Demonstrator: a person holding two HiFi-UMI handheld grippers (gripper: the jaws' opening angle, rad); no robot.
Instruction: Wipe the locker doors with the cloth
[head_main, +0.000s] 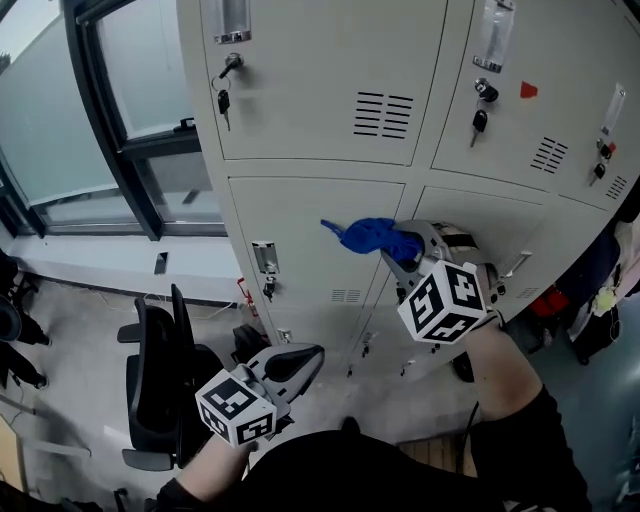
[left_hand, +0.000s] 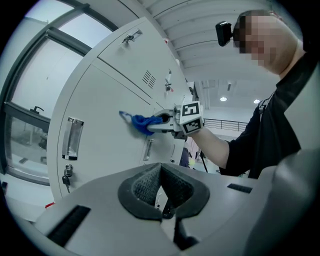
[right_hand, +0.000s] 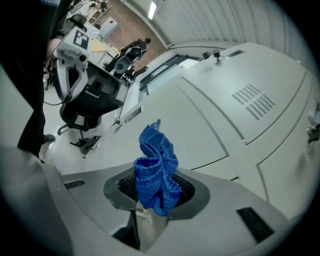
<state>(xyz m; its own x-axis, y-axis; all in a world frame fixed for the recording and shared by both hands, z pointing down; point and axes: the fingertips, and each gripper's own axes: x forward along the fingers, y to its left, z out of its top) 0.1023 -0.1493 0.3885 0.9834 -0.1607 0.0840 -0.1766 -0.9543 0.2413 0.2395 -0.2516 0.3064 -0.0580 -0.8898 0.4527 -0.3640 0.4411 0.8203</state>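
A crumpled blue cloth (head_main: 368, 236) is clamped in my right gripper (head_main: 397, 248), which is shut on it. The cloth sits at or just off the lower locker door (head_main: 310, 240), near its upper right corner; contact cannot be told. The right gripper view shows the cloth (right_hand: 156, 170) bunched upward out of the right gripper (right_hand: 155, 194), with the beige door (right_hand: 200, 125) behind. My left gripper (head_main: 308, 357) hangs low, away from the lockers, shut with nothing in it. From the left gripper view (left_hand: 161, 175) the cloth (left_hand: 140, 122) appears against the door.
Upper locker doors (head_main: 330, 70) carry keys (head_main: 224, 100) in their locks. A recessed handle (head_main: 265, 258) is on the lower door's left side. A black office chair (head_main: 160, 385) stands on the floor at the left, below a window (head_main: 150, 70).
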